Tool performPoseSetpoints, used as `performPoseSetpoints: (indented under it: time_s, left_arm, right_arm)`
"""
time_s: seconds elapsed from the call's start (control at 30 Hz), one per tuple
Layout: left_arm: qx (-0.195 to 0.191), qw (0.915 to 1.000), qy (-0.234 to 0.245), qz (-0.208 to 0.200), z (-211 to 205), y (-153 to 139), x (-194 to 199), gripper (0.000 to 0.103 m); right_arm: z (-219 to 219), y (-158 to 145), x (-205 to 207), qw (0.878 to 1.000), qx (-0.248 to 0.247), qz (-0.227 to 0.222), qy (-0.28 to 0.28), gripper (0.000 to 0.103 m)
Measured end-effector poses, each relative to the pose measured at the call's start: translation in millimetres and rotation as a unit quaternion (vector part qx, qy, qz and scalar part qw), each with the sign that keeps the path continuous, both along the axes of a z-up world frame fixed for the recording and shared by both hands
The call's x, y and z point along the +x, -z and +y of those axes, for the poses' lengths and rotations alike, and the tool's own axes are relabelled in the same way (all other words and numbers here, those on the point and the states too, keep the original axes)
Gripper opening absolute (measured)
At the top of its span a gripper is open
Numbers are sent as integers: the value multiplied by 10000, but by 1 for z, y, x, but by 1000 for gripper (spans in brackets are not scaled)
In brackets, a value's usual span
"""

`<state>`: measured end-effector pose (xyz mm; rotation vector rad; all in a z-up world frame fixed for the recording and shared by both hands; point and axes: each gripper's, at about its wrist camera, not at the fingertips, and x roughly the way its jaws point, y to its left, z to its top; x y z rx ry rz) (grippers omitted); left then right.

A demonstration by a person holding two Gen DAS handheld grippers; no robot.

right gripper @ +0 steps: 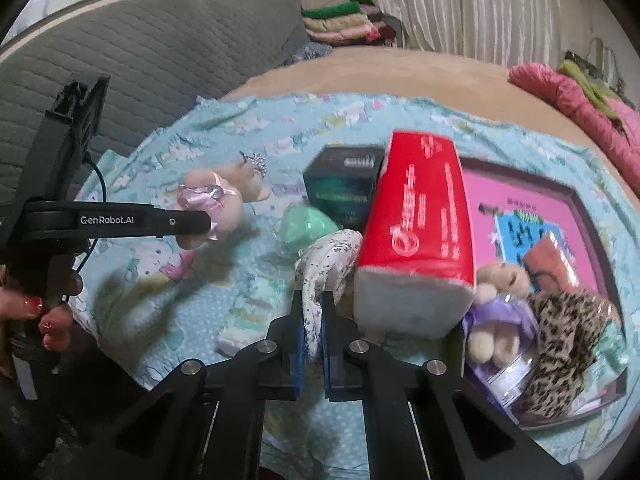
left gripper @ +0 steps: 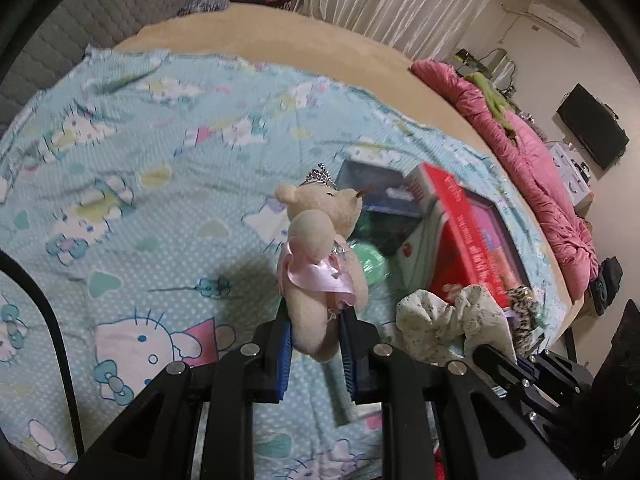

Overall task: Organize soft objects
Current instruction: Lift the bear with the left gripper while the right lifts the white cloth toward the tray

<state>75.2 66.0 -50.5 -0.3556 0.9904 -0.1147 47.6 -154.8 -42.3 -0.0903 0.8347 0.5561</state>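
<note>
Right wrist view | right claw (right gripper: 312, 332) pinches flowery cloth (right gripper: 332, 256) | pink tray (right gripper: 576, 200) just to its right | left claw (left gripper: 314, 332) holds teddy bear (left gripper: 320, 248), farther from tray

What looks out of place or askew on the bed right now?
The red tissue pack sits tilted, propped over the rim of the pink box instead of lying flat. Otherwise nothing looks spilled or damaged: the left gripper holds the crowned teddy bear, and the right gripper pinches the floral cloth.
</note>
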Motion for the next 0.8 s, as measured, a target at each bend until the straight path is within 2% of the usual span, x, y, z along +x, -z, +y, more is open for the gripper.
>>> performPoseSetpoints:
  time_s: [0.33,0.6,0.8]
  left_arm:
    - [111,9983,164,-539,-24,-60,-10,21]
    - [212,9957,539,-722,-71,-85,-11,21]
    - [349,9935,786,-740,-104,-92,-9,21]
  right_arm:
    - [-26,-50,-5,9972,402,-584,232,6]
    - [-62,-75,-6,9925,627,-841,623,6]
    - [-84,-83,-4,9890,758,-931,868,6]
